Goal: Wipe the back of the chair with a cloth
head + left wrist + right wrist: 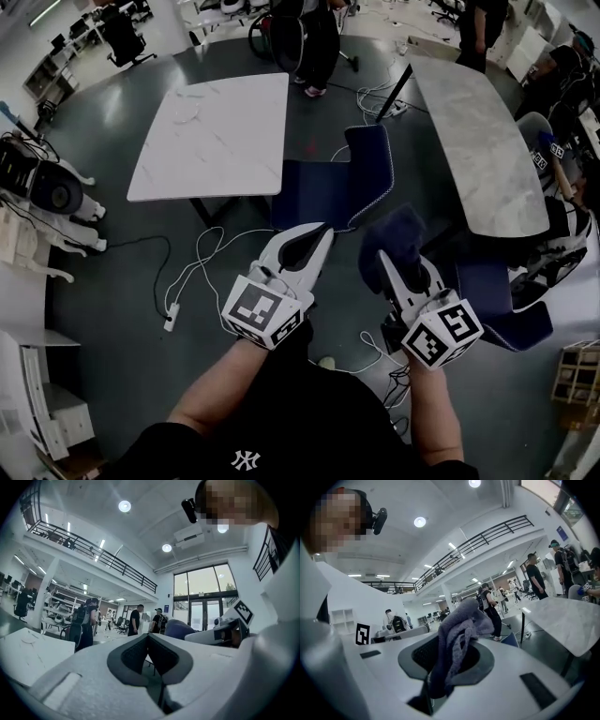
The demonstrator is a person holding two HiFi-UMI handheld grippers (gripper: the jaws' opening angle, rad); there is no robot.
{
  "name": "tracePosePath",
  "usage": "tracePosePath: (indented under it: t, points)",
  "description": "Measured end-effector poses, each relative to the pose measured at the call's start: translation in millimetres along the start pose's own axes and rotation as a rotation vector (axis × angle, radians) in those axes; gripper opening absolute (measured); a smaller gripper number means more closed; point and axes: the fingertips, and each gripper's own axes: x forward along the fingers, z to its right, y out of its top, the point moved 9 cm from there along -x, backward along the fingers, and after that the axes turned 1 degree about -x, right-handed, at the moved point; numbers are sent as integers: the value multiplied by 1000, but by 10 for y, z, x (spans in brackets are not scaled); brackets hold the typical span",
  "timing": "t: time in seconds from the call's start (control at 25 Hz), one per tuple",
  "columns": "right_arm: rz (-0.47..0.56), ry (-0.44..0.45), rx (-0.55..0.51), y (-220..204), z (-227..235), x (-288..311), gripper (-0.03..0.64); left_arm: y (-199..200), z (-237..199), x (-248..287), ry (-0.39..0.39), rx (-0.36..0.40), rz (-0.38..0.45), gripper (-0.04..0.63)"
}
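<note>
Both grippers were held out ahead of the person at about the same height, forearms reaching forward from the body and the marker cubes turned up toward the head.

The right gripper (449, 663) was clamped on a dark blue cloth (461, 629). A bunched fold stood up out of the pads and flopped forward past the tips, probably so that a loose pad of fabric, not the jaws, would meet the upholstery.

The left gripper (149, 638) carried nothing. Its jaws were pressed together, and it rode just beside the right one, apparently in reserve to steady the chair.

The chair (314, 192), blue, stood beyond the tips between a white table (216, 131) and a grey table (478, 131). Its curved back (375, 169) rose on the side nearer the right gripper. From above the cloth looked close to that back, though height was hard to judge, and it seemed to be clear of it. Both gripper views showed the far hall and ceiling, which suggested the tools were pointing level or upward. Wiping, by this reading, had not begun; the right wrist needed to tip down and forward.
</note>
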Motion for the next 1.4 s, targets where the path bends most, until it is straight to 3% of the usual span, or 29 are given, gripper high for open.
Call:
tracePosePath:
  t: [0.44, 0.76, 1.0, 1.2, 1.4]
  points:
    - [-77, -64, 25, 72, 522, 1419, 84, -203, -1386, 833, -58, -30, -34, 8]
    - [-142, -94, 3, 121, 860, 1865, 84, -301, -1741, 1238, -78, -27, -33, 8]
    - [-204, -57, 12, 64, 1338, 2175, 84, -477, -1831, 1662, -59, -45, -52, 8]
    - [-343, 1, -83, 13, 2022, 2565, 84, -672, -1972, 2142, -10, -39, -79, 8]
    - [-472, 146, -279, 93, 2779, 3053, 84, -923, -2105, 2722, 61, -41, -97, 8]
